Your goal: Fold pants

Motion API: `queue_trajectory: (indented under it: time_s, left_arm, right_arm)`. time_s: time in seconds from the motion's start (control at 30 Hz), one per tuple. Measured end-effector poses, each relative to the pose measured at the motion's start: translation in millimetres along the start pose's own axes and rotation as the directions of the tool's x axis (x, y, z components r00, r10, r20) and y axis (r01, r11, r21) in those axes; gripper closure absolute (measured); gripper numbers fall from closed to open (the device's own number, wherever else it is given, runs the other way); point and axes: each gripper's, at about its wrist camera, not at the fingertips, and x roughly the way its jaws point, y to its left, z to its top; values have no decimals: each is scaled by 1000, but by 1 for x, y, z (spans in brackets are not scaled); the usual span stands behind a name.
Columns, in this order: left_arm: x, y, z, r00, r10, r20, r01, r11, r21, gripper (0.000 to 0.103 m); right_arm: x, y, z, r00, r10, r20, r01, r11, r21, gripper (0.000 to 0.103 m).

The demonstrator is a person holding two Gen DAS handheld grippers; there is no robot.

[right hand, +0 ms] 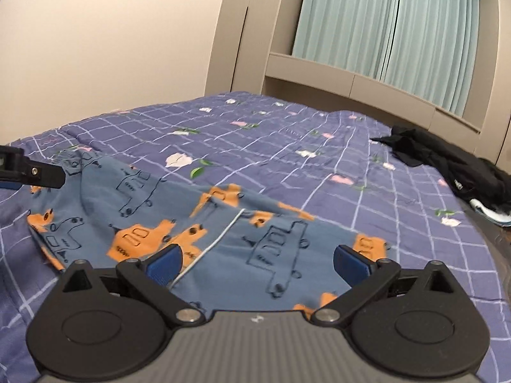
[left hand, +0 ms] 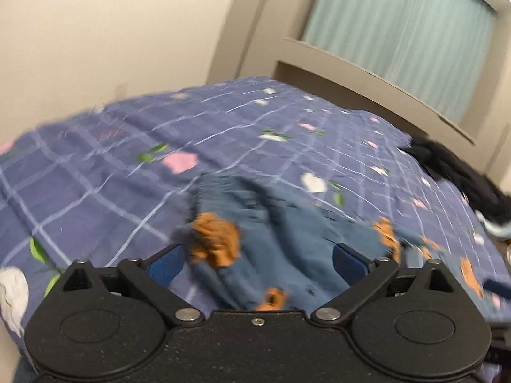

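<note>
Blue pants [right hand: 191,223] printed with orange cars and outlined trucks lie on the bed, loosely doubled over, with a white piped seam running down toward the camera. My right gripper [right hand: 257,263] hovers over their near edge, jaws wide open and nothing pinched between the blue pads [right hand: 166,263]. In the blurred left wrist view the same pants [left hand: 271,229] lie bunched under my left gripper [left hand: 255,260], which is also open and empty. The left gripper's black tip [right hand: 35,174] shows at the left edge of the right wrist view, over the pants' far end.
A purple checked bedspread with flowers [right hand: 287,146] covers the bed. A heap of black clothing [right hand: 447,162] lies at the right edge, with a pale item beneath it. Behind stand a beige headboard ledge [right hand: 351,83] and pale green curtains [right hand: 383,22]. A cream wall is on the left.
</note>
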Motion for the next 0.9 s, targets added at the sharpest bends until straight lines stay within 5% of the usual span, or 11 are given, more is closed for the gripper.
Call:
queue_trajectory:
  time_s: [0.27,0.4,0.5,0.73,0.9]
  left_arm:
    - [26,32,12,1000,1,7,1,978,-209,20]
    - [31,31,12,999,52,-18,-54,974,-222,64]
    - [28,36,11,1000,25,-13,-27,964,-266,78]
    - [16,33,11,1000,28,5,-26,966,-257,82]
    - [7,30,14,1000,21,12,-18,970,-242,82]
  right_arm:
    - [1,3,0,998,-63,-6,63,997,34,0]
    - [11,4,0,997,-62,-41,63,997,36,0]
    - [13,4,0,997,-60,-47,62,998,34,0]
    - [30,1,23,998,-61,-12,61,998,2,0]
    - [63,7,34,994,-13,-109,7,999,-51,0]
